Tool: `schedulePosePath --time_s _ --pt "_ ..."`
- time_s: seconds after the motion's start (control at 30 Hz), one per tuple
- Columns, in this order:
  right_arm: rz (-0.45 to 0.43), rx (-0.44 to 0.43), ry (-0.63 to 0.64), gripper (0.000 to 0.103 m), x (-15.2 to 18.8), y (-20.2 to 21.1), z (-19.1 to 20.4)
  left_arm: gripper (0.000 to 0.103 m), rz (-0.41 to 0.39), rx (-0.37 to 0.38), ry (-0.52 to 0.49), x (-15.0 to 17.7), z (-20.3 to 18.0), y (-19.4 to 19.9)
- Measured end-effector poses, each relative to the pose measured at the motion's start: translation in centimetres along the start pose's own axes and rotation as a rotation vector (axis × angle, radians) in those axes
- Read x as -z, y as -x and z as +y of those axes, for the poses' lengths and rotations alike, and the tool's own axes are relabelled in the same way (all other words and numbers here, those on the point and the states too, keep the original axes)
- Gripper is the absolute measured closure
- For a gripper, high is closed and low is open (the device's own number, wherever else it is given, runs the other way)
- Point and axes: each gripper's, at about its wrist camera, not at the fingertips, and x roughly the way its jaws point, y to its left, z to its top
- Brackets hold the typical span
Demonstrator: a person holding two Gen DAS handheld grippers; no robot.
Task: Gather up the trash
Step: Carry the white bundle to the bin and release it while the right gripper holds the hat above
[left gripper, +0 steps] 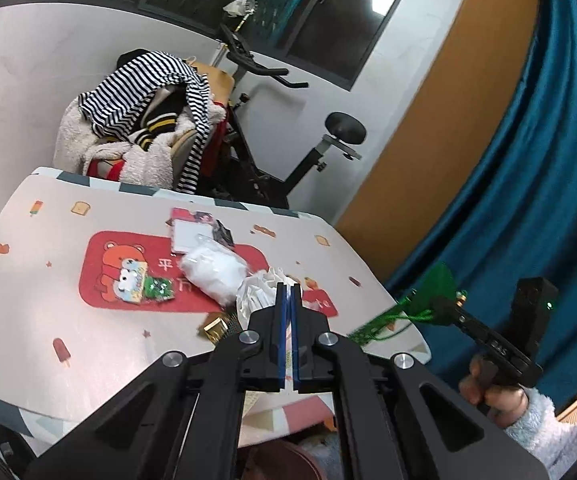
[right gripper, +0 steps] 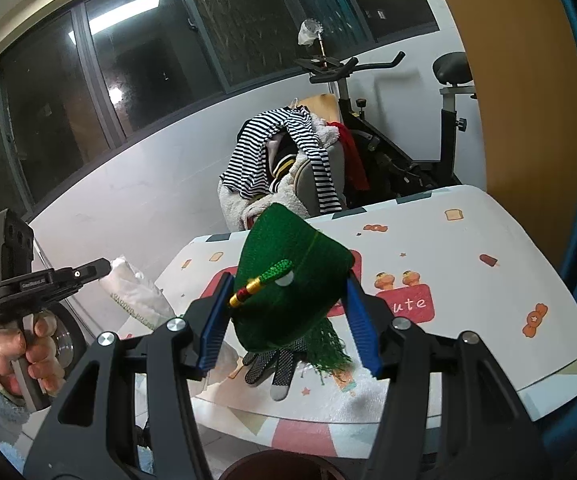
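The left gripper (left gripper: 289, 292) is closed tight on a crumpled white wrapper (left gripper: 257, 294), lifted above the bench (left gripper: 28, 264). The right gripper (right gripper: 288, 316) stands about half open, clamped around a green knitted hat (right gripper: 288, 280) held over the bench's near edge, above a grey glove (right gripper: 274, 364).

green hat (right gripper: 288, 276) hides the glove's (right gripper: 272, 364) cuff.

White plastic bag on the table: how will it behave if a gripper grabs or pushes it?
The plastic bag is crumpled and puffy, so probably floppy: it should collapse in a pinch rather than hold shape. It looks thin and light, so a push would likely slide or bunch it across the red mat. Unlikely to roll.
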Motion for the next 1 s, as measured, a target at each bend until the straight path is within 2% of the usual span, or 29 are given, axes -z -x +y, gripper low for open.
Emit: schedulePosePath --time_s 0.2,0.47,0.7,1.0 --pt "-0.015 -0.014 0.024 0.048 0.3 1.5 1.2 0.101 0.035 0.038 -0.029 2.5 -1.8 1.8" --pt "-0.006 -0.049 0.050 0.048 2.4 3.5 2.7 0.101 0.159 0.079 -0.069 8.9 -3.6 1.9" --pt "0.012 -0.075 0.061 0.048 4.3 5.5 4.0 0.101 0.235 0.081 -0.086 13.5 -4.4 1.2" --pt "0.003 -0.087 0.086 0.048 5.7 8.4 4.8 0.101 0.241 0.088 -0.078 15.1 -5.5 1.5"
